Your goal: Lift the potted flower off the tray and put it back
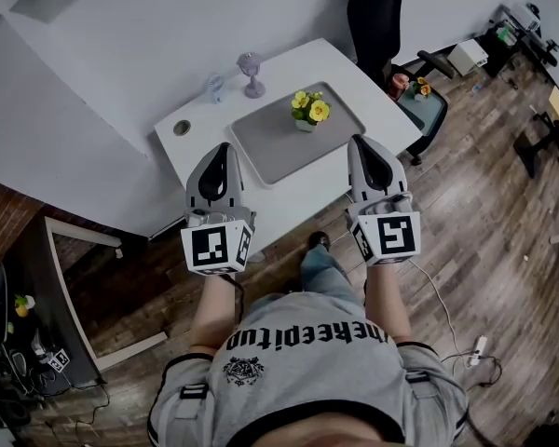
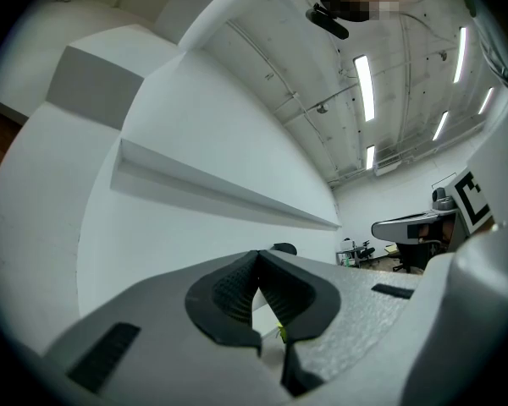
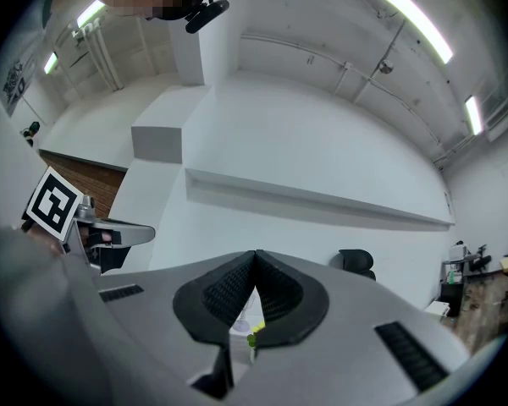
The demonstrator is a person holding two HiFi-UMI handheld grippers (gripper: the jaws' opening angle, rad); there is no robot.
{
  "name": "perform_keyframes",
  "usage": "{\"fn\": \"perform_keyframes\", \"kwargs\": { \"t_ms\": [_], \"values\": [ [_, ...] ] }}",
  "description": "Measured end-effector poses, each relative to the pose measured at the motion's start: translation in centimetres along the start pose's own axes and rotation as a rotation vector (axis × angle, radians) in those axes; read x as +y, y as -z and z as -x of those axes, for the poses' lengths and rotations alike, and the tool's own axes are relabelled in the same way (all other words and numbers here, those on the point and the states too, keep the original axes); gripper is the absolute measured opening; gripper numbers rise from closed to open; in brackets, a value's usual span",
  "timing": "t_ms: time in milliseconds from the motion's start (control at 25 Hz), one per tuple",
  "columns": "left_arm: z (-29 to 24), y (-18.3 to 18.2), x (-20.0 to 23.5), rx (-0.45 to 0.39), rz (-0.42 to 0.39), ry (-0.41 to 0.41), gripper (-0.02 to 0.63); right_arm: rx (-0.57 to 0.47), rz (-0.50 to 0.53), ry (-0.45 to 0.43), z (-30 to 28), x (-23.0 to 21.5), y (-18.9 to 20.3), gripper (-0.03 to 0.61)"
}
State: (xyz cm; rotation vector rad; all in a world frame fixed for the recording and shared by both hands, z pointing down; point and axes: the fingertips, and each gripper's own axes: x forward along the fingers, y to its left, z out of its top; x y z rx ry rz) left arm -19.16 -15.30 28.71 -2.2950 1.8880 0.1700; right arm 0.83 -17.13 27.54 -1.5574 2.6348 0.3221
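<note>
The potted flower (image 1: 309,110), yellow blooms in a small pale pot, stands on the grey tray (image 1: 270,147) on the white table (image 1: 289,203). My left gripper (image 1: 223,147) hovers at the tray's near left, shut with nothing in it. On the tray's near right, my right gripper (image 1: 358,141) is also shut and holds nothing. Both stand apart from the pot. In the left gripper view the jaws (image 2: 258,255) meet at the tip, and a sliver of the flower (image 2: 281,334) shows below them. The right gripper view shows the same closed tip (image 3: 255,255) with a bit of the flower (image 3: 252,339) under it.
A small purple fan-like object (image 1: 251,73) and a bluish object (image 1: 213,88) stand behind the tray, beside a round hole (image 1: 182,128) in the tabletop. A black office chair (image 1: 377,17) is at the table's far right. A power strip (image 1: 478,347) lies on the wooden floor.
</note>
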Motion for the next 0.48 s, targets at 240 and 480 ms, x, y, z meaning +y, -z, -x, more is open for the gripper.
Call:
{"fn": "perform_keyframes", "kwargs": {
  "t_ms": [240,480],
  "values": [
    [0.4,0.03,0.13,0.003,0.0,0.004,0.003,-0.004,-0.002,0.0,0.24,0.56,-0.15,0.002],
    [0.76,0.01,0.06,0.008,-0.004,0.007,0.003,-0.012,0.009,-0.014,0.5,0.97,-0.36,0.002]
  ]
}}
